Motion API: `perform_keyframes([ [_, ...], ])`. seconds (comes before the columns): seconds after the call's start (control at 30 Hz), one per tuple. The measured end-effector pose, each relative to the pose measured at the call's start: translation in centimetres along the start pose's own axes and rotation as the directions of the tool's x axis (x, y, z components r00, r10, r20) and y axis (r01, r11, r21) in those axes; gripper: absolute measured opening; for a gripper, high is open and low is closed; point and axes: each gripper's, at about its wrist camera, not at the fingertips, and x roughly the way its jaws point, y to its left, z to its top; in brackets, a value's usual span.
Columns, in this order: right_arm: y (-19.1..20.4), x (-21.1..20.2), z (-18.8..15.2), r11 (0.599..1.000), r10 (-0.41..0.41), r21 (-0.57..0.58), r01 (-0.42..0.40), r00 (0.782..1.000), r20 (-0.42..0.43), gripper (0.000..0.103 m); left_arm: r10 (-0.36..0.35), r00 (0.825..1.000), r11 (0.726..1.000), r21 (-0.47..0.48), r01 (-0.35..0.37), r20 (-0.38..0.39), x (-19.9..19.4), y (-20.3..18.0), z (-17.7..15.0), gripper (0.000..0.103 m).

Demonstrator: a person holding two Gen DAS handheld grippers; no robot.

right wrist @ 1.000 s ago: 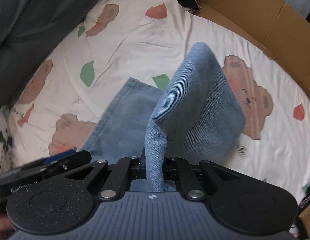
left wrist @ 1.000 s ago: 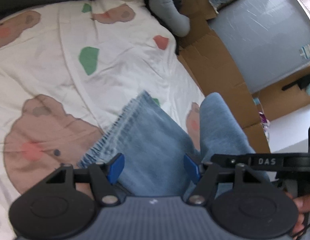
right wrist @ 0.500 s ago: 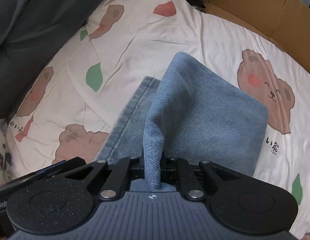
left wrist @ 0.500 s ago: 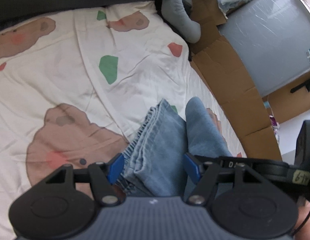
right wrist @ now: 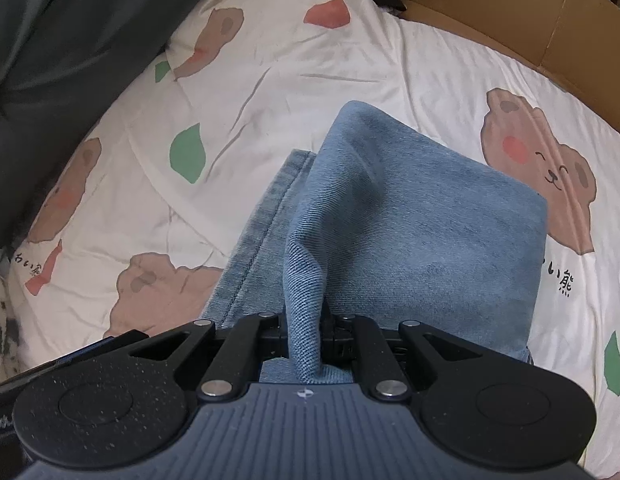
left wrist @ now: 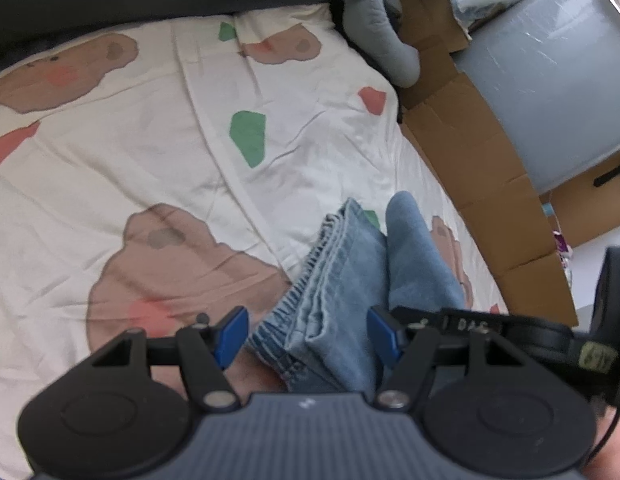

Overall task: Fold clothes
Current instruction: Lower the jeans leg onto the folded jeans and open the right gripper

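The jeans [right wrist: 414,232] lie folded on the bed sheet [right wrist: 293,68], the white one with brown bears and green and red shapes on it. They sit near the side of the sheet where the cardboard [right wrist: 522,20] stands.

The right gripper [right wrist: 305,334] is pinching a fold of the jeans. Its two black fingers are squeezed tight on the blue cloth, and a ridge of cloth runs up from them across the top of the pile. The rest of the jeans spreads flat on the sheet beyond the fingers.

The left gripper [left wrist: 305,330] has its blue pads [left wrist: 231,330] wide apart. The stitched edge of the jeans [left wrist: 342,280] lies between them, but the pads do not touch it. The right gripper [left wrist: 470,324] shows in this view too, just beside the jeans on their far side from the big bear on the sheet [left wrist: 157,152].

A grey soft toy [left wrist: 382,12] lies at the top corner of the sheet. A dark blanket [right wrist: 49,40] lies along the sheet's other edge, away from the cardboard.
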Motion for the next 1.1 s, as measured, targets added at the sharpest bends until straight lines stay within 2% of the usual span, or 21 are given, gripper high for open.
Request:
perform_keyframes([
  [0.23, 0.2, 0.2, -1.2, 1.0, 0.008, 0.007, -0.008, 0.999, 0.05, 0.007, 0.01, 0.999, 1.0, 0.024, -0.01, 0.032, -0.7, -0.1, 0.7, 0.067],
  [0.47, 1.5, -0.1, -1.2, 0.997, -0.009, -0.075, 0.013, 0.998, 0.054, 0.007, 0.033, 0.998, 0.999, 0.001, -0.033, 0.051, -1.1, 0.9, 0.8, 0.066],
  [0.67, 1.8, -1.1, -0.8, 0.999, 0.001, -0.036, 0.002, 0.997, 0.079, 0.007, 0.036, 0.998, 0.999, -0.002, -0.036, 0.042, -1.0, 1.2, 0.6, 0.065],
  [0.9, 3.0, -0.9, -0.1, 0.999, -0.011, -0.049, 0.017, 0.994, 0.11, 0.007, 0.04, 0.998, 0.999, -0.001, -0.04, 0.054, -1.6, 1.6, 0.8, 0.065],
  [1.03, 3.9, 1.0, -0.2, 0.997, -0.002, -0.082, 0.007, 0.998, 0.056, 0.007, 0.058, 0.997, 0.998, -0.008, -0.058, 0.041, -1.6, 2.1, 0.9, 0.065],
  [1.1, 4.1, 1.9, -0.5, 0.995, -0.005, -0.095, 0.008, 0.999, 0.034, 0.011, 0.066, 0.997, 0.998, -0.007, -0.065, 0.045, -1.9, 2.3, 1.1, 0.065],
])
